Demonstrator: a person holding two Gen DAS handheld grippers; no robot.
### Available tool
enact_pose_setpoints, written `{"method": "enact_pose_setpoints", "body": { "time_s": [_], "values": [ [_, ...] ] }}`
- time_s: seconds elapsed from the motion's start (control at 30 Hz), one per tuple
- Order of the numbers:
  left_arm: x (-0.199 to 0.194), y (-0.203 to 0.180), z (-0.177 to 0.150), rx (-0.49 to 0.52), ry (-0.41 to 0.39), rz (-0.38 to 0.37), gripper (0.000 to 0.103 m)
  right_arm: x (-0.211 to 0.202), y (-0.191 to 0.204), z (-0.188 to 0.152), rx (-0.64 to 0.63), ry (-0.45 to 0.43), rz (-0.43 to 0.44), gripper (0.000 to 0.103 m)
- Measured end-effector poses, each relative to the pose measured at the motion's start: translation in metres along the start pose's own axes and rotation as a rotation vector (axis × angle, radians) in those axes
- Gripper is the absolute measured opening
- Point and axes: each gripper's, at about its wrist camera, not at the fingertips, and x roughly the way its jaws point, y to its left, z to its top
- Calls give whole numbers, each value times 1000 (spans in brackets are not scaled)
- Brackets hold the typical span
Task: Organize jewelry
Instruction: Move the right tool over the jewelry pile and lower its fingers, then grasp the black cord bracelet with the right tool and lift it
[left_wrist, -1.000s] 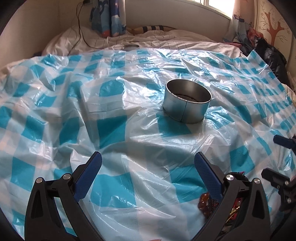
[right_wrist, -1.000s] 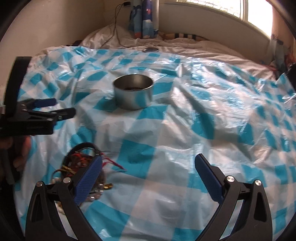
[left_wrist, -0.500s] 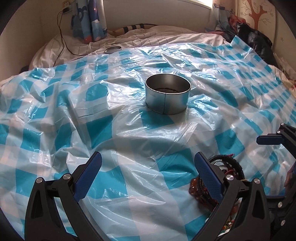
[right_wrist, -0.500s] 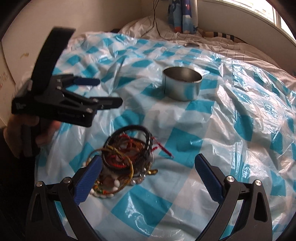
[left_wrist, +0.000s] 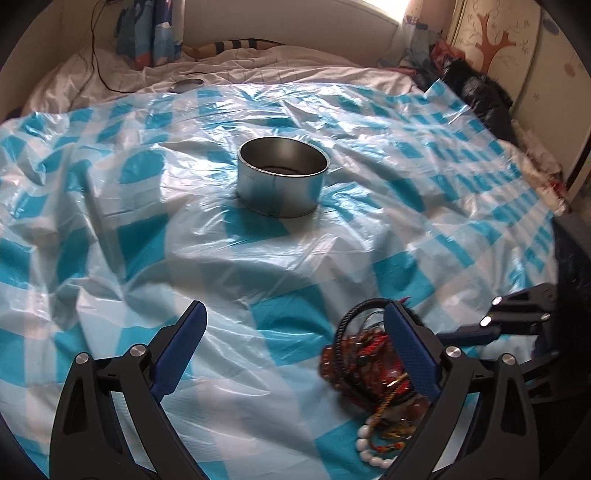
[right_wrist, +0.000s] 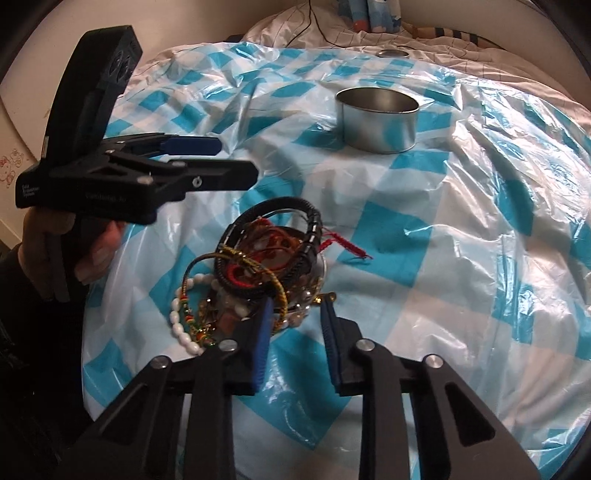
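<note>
Tangled pile of beaded and corded bracelets (right_wrist: 258, 266) on the blue-checked plastic sheet (right_wrist: 461, 258), well short of the round metal tin (right_wrist: 378, 120); right tongs (right_wrist: 295, 314) half-closed at the pile's near edge, gripping nothing visible, left tongs (left_wrist: 295, 321) wide open, empty.

The jewelry pile (right_wrist: 258, 258) is lying on the plastic sheet (right_wrist: 461, 258) just ahead of my right gripper (right_wrist: 295, 325), reaching leftward. The tin (right_wrist: 378, 122) is sitting further ahead, slightly right. My left gripper (right_wrist: 207, 162) is hovering left of the pile.
</note>
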Motion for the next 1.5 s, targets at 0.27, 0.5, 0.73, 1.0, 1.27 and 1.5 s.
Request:
{"method": "enact_pose_setpoints", "body": {
  "time_s": [0.27,0.5,0.73,1.0,1.27,1.5],
  "values": [
    [12,-8,-1,10,21,-126,68,-10,2,-4,3,-37,37,5],
    [26,-11,-5,7,74,-186,19,-26,-24,-2,125,-108,-39,5],
    [20,-7,-5,7,73,-174,0,-31,-37,2,178,-143,-63,5],
    [22,-4,-4,13,98,-182,17,-33,-45,1,215,-160,-61,5],
    [34,-8,-7,3,113,-198,47,-34,-44,1,209,-159,-60,5],
    [28,-3,-8,-26,109,-247,9,-33,-46,0,219,-159,-65,5]
  ]
}}
